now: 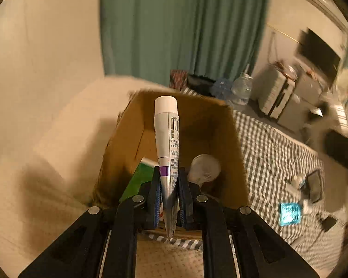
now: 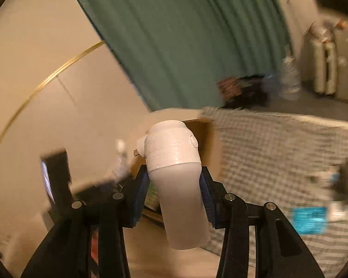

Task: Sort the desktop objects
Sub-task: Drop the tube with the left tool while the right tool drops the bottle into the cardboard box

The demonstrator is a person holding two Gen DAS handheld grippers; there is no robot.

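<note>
Closest in, left gripper [image 1: 169, 183] clamped on a white tube [image 1: 167, 139], flat crimped end pinched between the blue-padded jaws, white cap pointing up and away. Tube hangs over the open cardboard box [image 1: 220, 125]. Inside the box, just past the fingers: a green packet [image 1: 139, 180] at left, a clear rounded lid or cup [image 1: 205, 168] at right (too blurred to name).

Right gripper [image 2: 174, 185] clamped on a white bottle [image 2: 176, 173], body squeezed between both pads, ribbed cap tilted up and to the left. Bottle sits in front of the same box [image 2: 204, 134], only a corner of which shows behind the cap.

Box rests on a grey-and-white checked cloth [image 1: 271, 153]. Farther right on the cloth, a bright blue square item [image 1: 290, 213] and small dark objects, smeared by motion.

Beyond: clear plastic bottle [image 1: 242, 88], pale suitcase [image 1: 276, 92], green curtain [image 1: 178, 27] against a cream wall.
</note>
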